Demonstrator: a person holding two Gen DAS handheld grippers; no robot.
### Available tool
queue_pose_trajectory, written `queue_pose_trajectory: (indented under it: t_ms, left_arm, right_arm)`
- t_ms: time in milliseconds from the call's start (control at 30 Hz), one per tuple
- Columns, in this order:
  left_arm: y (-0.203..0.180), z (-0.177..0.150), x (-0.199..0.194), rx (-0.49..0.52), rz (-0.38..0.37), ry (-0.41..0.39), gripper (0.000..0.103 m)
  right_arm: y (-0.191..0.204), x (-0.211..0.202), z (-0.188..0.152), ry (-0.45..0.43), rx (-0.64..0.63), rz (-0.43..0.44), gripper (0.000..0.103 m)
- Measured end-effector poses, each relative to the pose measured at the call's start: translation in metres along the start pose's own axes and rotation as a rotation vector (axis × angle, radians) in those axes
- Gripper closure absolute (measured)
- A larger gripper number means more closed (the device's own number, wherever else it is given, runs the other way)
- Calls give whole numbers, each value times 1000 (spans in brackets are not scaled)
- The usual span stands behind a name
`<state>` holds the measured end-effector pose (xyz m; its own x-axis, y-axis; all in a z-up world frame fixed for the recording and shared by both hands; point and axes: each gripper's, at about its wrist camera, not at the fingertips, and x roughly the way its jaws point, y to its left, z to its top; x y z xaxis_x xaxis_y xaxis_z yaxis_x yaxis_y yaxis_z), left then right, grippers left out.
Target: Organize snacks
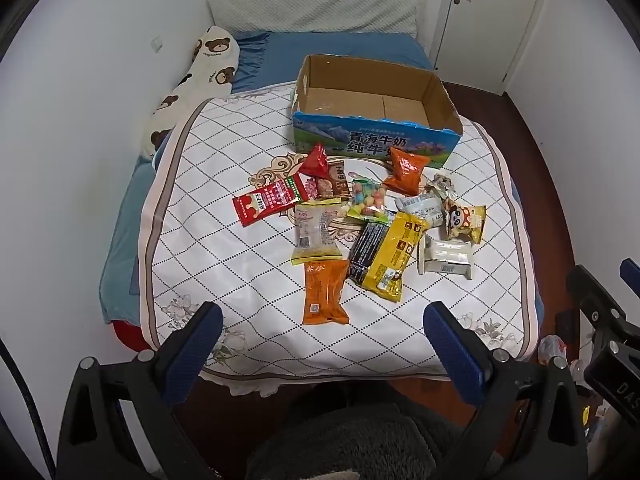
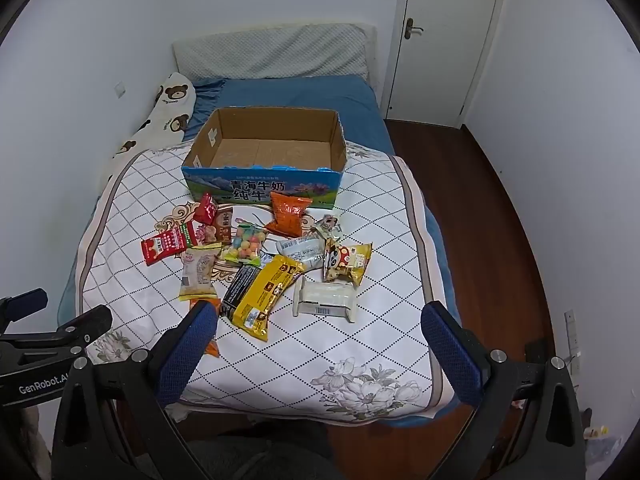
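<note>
Bed [image 1: 280, 56]: blue sheet, filling the corner of a white-walled room, with a grey-white pillow [image 1: 316, 8] at the far end and a bear-print bolster [image 1: 192, 88] along the wall.
Quilted cover [image 1: 224, 264]: white with a dotted diamond pattern and flower prints, spread over the near part of the bed; all the snacks lie on it.
Cardboard box [image 1: 436, 100]: open-topped, nothing inside, blue printed front with Chinese lettering, standing on the far edge of the cover just behind the snack pile.
Left gripper [image 1: 322, 330]: jaws spread wide, nothing between them, held above the near edge of the cover and apart from every packet.
Right gripper [image 2: 320, 328]: jaws spread wide, gripping nothing, over the near half of the cover; its left finger hides part of the orange flat packet in the right wrist view.
Yellow and black packet [image 1: 386, 254]: largest of the snacks, lying slantwise near the middle of the pile.
Orange flat packet [image 1: 324, 292]: nearest to the grippers, just below the pale wrapped cake [image 1: 316, 234].
Red long packet [image 1: 268, 200]: at the left edge of the pile.
Orange puffed bag [image 1: 406, 170]: touching the box front.
Clear bag of coloured balls [image 1: 366, 200]: in the middle of the pile.
White wrapped bar [image 1: 446, 258]: at the right, below the cartoon-face packet [image 1: 466, 222].
Small red pouch [image 1: 314, 158]: close to the box front.
</note>
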<state>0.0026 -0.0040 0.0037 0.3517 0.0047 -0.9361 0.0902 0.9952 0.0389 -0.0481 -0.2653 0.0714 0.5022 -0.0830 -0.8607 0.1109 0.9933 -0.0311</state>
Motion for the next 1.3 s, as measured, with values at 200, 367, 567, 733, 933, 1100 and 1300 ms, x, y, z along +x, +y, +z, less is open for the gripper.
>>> queue_pose_trajectory:
  t_ms: [200,367,567,733,933,1100,1300]
  left_arm:
    - [-5,-3,-2,1,0,-3,0]
    - [-7,-2,-3,-1,2,-6,0]
    - [-4,1,-4,-4,-3,-10,0]
    - [-3,1,-5,-5,-5,-12,0]
    - [-3,1,-6,-4,-6,-11,0]
    - [-6,4,-7,2,-5,-14,0]
    - [-9,6,-7,9,-5,-13,0]
  right_arm:
    - [0,0,0,0,2,3,0]
    - [0,0,1,1,4,4,0]
    - [2,-2,0,1,5,3,0]
    - [2,-3,-2,-1,8,3,0]
    - [0,-1,0,-1,7,3,0]
    - [-2,-3,0,-2,9,4,0]
    - [-1,-1,1,-2,8,0,0]
